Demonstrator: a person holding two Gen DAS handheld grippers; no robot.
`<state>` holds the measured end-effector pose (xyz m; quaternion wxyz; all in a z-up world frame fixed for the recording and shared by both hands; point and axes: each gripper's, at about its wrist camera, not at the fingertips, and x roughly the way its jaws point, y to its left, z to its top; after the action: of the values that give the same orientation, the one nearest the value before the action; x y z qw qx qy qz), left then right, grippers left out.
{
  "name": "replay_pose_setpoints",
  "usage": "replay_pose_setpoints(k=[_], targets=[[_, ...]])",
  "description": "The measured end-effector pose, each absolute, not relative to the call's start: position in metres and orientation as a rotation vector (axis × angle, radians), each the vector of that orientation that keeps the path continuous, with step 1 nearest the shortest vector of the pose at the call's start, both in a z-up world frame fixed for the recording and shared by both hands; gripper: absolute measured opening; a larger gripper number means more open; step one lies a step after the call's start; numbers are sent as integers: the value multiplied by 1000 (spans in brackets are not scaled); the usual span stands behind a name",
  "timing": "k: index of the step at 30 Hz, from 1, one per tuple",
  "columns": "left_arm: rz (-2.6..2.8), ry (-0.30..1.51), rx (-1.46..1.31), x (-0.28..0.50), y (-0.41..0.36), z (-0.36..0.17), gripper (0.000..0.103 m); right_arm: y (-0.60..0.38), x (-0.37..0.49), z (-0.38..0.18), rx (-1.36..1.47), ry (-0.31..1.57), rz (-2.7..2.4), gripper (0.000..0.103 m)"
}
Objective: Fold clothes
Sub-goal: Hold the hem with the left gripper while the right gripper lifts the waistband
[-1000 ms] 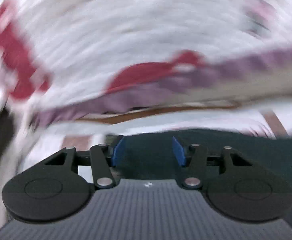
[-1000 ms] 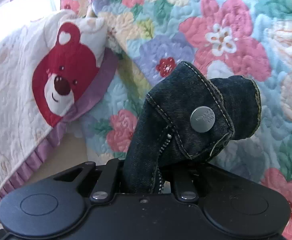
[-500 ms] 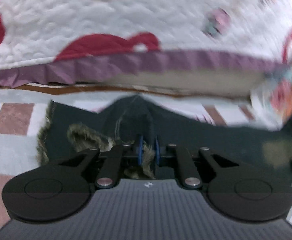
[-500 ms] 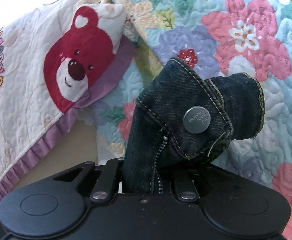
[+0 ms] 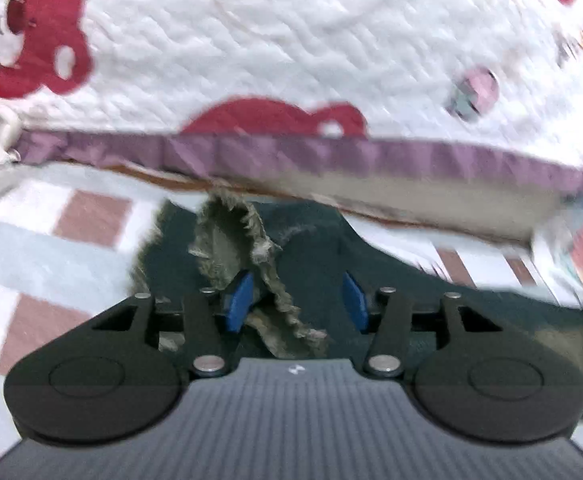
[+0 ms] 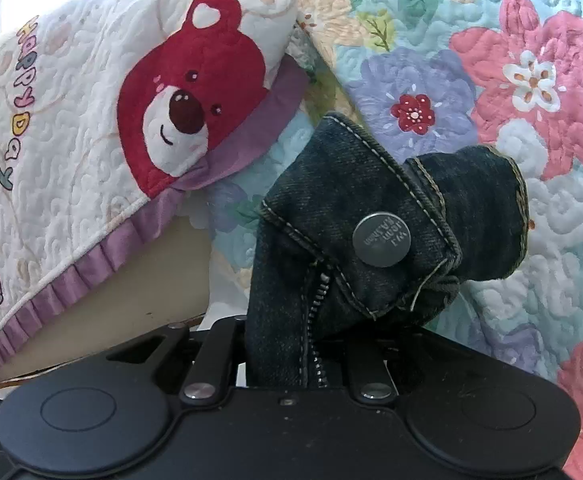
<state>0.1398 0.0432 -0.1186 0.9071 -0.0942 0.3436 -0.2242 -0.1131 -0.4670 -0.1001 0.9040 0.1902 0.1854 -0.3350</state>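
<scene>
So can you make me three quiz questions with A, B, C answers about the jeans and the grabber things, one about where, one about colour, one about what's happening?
1. Where does the frayed hem lie in the left wrist view?
A. Between the left gripper's blue pads
B. On top of the bear quilt
C. On the floral quilt

2. What colour is the bear face on the white quilt?
A. Green
B. Red
C. Yellow

3. What is the right gripper doing?
A. Standing empty and wide
B. Holding a quilt
C. Clamped on the jeans waistband

Answers: 1 A, the ragged edge lies between the pads, which are opening and not pressing it. 2 B, the bear is red with a white muzzle. 3 C, the denim with the metal button rises out of its closed jaws.
</scene>
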Motion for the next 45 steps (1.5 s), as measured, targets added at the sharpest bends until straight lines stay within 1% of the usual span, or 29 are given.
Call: replay_pose_setpoints(k=[1, 2, 3, 4, 5, 6, 9, 10, 11, 13, 15, 17, 20, 22, 24, 26, 27, 28, 29, 30, 32, 33, 35, 38, 39, 41, 42, 43, 45], targets=[[-472, 721, -201, 149, 43, -124, 58, -468, -114, -100, 395, 385, -695, 18], [-480, 732, -208, 157, 43, -130, 59, -469, -115, -100, 397, 387, -699, 18], [-496, 759, -211, 167, 39, -136, 57, -470, -116, -100, 399, 389, -702, 18], [-516, 799, -212, 176, 33, -143, 40, -471, -116, -100, 402, 391, -704, 18], [-530, 822, -196, 184, 27, -147, 25, -472, -117, -100, 404, 392, -708, 18], [-516, 825, -151, 191, 20, -148, 4, -473, -116, -99, 404, 393, -710, 18], [-437, 712, -100, 193, 17, -130, 4, -474, -116, -98, 399, 398, -711, 18], [-393, 669, -109, 191, 20, -123, 8, -473, -117, -98, 396, 400, -710, 18], [-335, 629, -122, 188, 25, -118, 10, -472, -117, -97, 388, 404, -710, 18], [-196, 577, -121, 183, 34, -112, 43, -469, -116, -96, 364, 416, -710, 18], [-146, 602, -137, 177, 45, -114, 45, -466, -115, -96, 342, 423, -711, 18], [-169, 689, -174, 171, 54, -116, 45, -462, -114, -95, 325, 423, -708, 18], [-253, 798, -131, 152, 51, -118, 50, -456, -111, -92, 317, 404, -692, 18], [-255, 845, -77, 133, 56, -119, 55, -452, -108, -89, 324, 391, -678, 18], [-209, 888, -92, 114, 72, -122, 55, -448, -103, -87, 306, 395, -661, 18], [-124, 921, -225, 89, 103, -130, 56, -444, -98, -87, 285, 404, -646, 18], [-97, 934, -333, 77, 121, -137, 52, -442, -97, -87, 277, 407, -640, 18], [-82, 943, -444, 65, 138, -144, 25, -440, -95, -87, 269, 409, -634, 18], [-91, 938, -505, 57, 148, -148, 2, -439, -95, -87, 264, 413, -632, 18], [-118, 924, -525, 51, 151, -147, 1, -438, -94, -88, 261, 418, -632, 18], [-179, 894, -568, 43, 153, -146, 1, -435, -94, -88, 256, 425, -631, 18], [-207, 882, -601, 43, 151, -146, 3, -435, -96, -87, 256, 422, -629, 18], [-191, 894, -617, 48, 144, -151, 4, -435, -96, -88, 270, 412, -632, 18], [-128, 957, -533, 59, 127, -160, 19, -436, -94, -90, 309, 398, -628, 18], [-114, 964, -517, 62, 122, -162, 28, -436, -94, -90, 314, 396, -624, 18], [-87, 955, -507, 64, 113, -164, 31, -434, -93, -90, 311, 395, -617, 18], [-69, 941, -493, 65, 108, -165, 37, -433, -92, -90, 306, 397, -613, 18], [-47, 918, -472, 66, 102, -167, 39, -432, -91, -91, 303, 399, -610, 18], [-12, 881, -404, 68, 91, -168, 39, -432, -90, -91, 301, 399, -607, 18]])
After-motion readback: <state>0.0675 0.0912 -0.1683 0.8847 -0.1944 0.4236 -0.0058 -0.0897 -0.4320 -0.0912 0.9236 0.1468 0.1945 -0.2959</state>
